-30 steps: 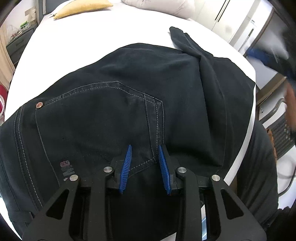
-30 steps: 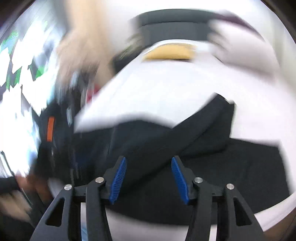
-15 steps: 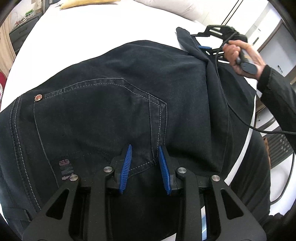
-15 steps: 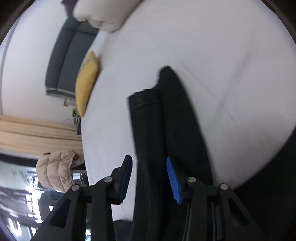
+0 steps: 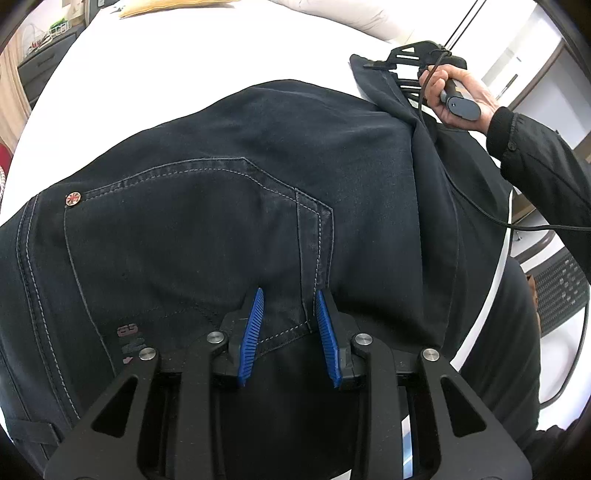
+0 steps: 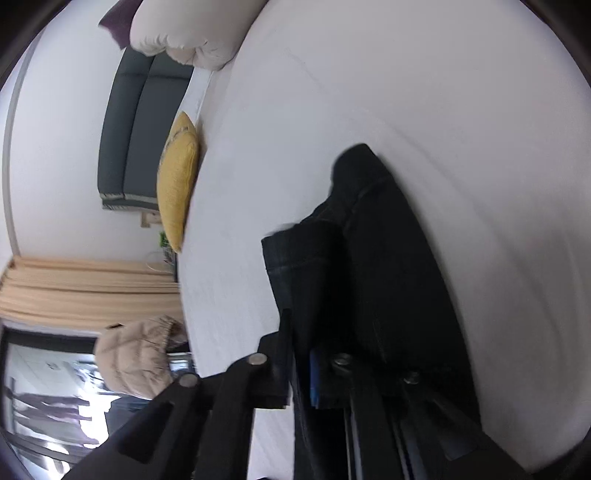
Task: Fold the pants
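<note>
1. The near end of the black pants (image 5: 229,206) was cut off by the lower frame edge and hidden behind the left gripper (image 5: 288,325) in the left wrist view. In the right wrist view the picture was motion-blurred, and one blue pad of the right gripper (image 6: 314,369) was covered by cloth.
2. The pants were laid on a white bed (image 5: 177,74), seat and back pocket (image 5: 184,236) nearest the left camera. The long axis was seen running away from that camera toward the leg hems (image 6: 306,251), which were raised at the far right.
3. The left gripper was held low over the pocket corner, its fingers (image 5: 251,328) parted and nothing caught between them.
4. The right gripper was seen rolled onto its side, gripped by the person's right hand (image 5: 458,96) with a cable (image 5: 472,206) trailing from it; its fingers were clamped tight on the leg hems.
5. A yellow cushion (image 6: 177,188) and a pale pillow (image 6: 192,29) were seen beyond the pants, at the far end of the bed.
</note>
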Available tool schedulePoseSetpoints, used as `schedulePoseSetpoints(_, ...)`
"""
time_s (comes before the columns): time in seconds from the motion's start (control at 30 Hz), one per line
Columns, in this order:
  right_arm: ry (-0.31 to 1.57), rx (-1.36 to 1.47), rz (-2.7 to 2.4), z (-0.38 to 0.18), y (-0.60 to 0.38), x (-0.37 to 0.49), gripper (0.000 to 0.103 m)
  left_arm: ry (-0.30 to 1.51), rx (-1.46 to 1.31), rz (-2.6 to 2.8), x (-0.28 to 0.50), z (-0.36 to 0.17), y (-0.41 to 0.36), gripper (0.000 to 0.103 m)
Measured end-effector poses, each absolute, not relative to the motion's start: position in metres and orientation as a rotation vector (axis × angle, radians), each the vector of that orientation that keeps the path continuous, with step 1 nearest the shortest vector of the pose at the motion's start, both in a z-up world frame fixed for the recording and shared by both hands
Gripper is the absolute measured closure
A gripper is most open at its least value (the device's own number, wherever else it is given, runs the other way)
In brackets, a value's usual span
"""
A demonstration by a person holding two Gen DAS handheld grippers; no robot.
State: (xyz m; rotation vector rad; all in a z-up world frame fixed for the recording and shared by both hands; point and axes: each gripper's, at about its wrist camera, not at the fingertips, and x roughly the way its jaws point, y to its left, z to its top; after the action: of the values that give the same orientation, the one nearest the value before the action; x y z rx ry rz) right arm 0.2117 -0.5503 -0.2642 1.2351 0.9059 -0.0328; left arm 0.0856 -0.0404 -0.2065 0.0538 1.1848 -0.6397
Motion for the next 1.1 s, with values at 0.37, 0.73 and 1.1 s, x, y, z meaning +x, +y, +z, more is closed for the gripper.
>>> schedulePoseSetpoints(0.37, 0.485, 1.236, -0.195, -0.181, -0.626, 0.024, 0.098, 1.199, 0.061, -0.627, 0.084, -0.201, -0.045, 0.074)
schedulePoseSetpoints(0.73, 0.438, 1.466, -0.400, -0.250, -0.646, -0.129, 0.092, 1.237, 0.075, -0.611, 0.092, -0.198, -0.046, 0.074)
schedulePoseSetpoints(1.1, 0.431, 1.449, -0.485, -0.245, -0.660, -0.121, 0.099, 1.259, 0.064, -0.604, 0.097, -0.196, -0.041, 0.074)
